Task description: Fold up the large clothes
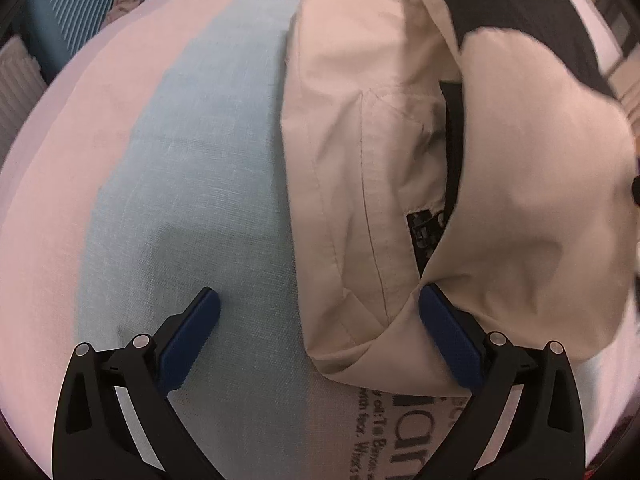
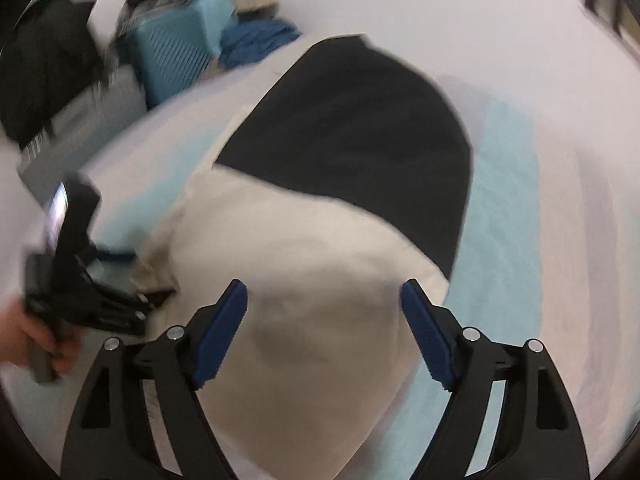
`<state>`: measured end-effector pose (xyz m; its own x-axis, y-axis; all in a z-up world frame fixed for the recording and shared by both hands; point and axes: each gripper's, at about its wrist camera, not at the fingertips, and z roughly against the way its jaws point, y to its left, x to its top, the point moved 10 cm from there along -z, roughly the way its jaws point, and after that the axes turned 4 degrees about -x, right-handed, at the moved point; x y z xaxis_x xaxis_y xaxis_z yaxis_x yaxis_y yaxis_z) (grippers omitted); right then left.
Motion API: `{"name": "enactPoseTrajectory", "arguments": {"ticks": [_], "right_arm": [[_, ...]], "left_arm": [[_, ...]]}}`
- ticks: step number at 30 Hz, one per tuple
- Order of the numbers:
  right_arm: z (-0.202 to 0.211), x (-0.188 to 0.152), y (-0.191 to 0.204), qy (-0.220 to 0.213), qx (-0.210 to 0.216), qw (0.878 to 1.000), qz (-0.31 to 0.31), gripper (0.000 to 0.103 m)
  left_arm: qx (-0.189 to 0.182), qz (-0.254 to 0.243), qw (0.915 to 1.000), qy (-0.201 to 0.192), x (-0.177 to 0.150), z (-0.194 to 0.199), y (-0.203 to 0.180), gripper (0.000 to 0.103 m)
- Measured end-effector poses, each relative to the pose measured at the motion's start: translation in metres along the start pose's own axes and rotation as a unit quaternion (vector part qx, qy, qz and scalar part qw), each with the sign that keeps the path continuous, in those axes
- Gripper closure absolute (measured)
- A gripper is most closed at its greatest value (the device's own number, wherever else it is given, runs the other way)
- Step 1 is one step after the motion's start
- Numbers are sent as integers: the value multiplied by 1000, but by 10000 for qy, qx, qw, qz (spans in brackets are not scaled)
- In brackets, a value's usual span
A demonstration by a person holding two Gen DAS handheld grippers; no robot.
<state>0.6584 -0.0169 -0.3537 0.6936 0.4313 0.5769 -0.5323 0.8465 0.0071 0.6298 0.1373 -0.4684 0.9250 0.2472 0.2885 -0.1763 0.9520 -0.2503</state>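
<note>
The cream and black jacket (image 1: 400, 140) lay on the bed (image 1: 60, 200), across the pale blue stripe (image 1: 208, 184) of the bed cover, with one cream panel doubled loosely over the rest and the black shoulder part (image 2: 352, 128) towards the far end.

The left tongs (image 1: 318, 320) stood open low over the cover: one blue pad hung over bare blue cloth and the other sat at the lower edge of the folded cream panel, though whether it touched could not be told. The right tongs (image 2: 324, 320) were open above the cream bulge, with nothing between their pads.

The main risk was that the doubled panel, puffed up and held by nothing, would slide or spring back open, since the cloth looked stiff and held air. If the left tongs closed where they stood, they could pinch the bed cover together with the jacket hem and drag both. A grasp that caught only the top layer would probably leave the lower layers crooked. The right wrist view was smeared, so the far edges of the garment were uncertain.

Counted: one jacket, two tongs, four blue pads, one hand (image 2: 24, 336) in view holding the left tool, one teal case (image 2: 172, 56) beyond the bed, and one heap of dark blue cloth (image 2: 256, 42) beside it
</note>
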Motion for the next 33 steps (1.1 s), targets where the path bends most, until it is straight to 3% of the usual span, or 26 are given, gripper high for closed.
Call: {"name": "enactPoseTrajectory", "arguments": {"ticks": [1,6,9,12,14,16,19,27,30,32,33], "right_arm": [[3,4,-14,1,10,9996,-267,18],[-23,6,-67,598,562,9896,-1178,18],[-39,6,-73,879,976,9821,-1352,17],[-49,3,-74,995,1226,9757,-1517,7],[-54,-4,-81,1064,1339,9690,-1784,6],[-59,-14,-92,1120,1301,9665,-1910,6],[-67,-31,-112,1247,1480,9521,-2368,6],[-84,-57,-143,1496,1913,9206,-3058,6],[-97,-66,-142,1630,2269,8977,-3409,6],[-94,-61,-133,1578,2333,8962,-3429,7],[-89,-53,-120,1534,2256,9100,-3121,6]], "left_arm": [[-122,61,9999,1,3,7,0,6],[-722,341,9967,-152,38,38,9,6],[-1066,338,9934,244,58,24,12,6],[-1780,554,9794,783,69,-3,3,6],[-2032,567,9723,1011,77,-20,-9,6],[-2034,585,9717,1051,85,-32,-12,6],[-2037,809,9690,1140,89,-47,-12,6],[-2148,934,9657,1122,96,-49,-11,6],[-2197,1015,9642,1085,101,-51,-22,6],[-2426,879,9598,1100,102,-48,-41,6],[-2504,818,9580,1132,102,-46,-52,6]]}}
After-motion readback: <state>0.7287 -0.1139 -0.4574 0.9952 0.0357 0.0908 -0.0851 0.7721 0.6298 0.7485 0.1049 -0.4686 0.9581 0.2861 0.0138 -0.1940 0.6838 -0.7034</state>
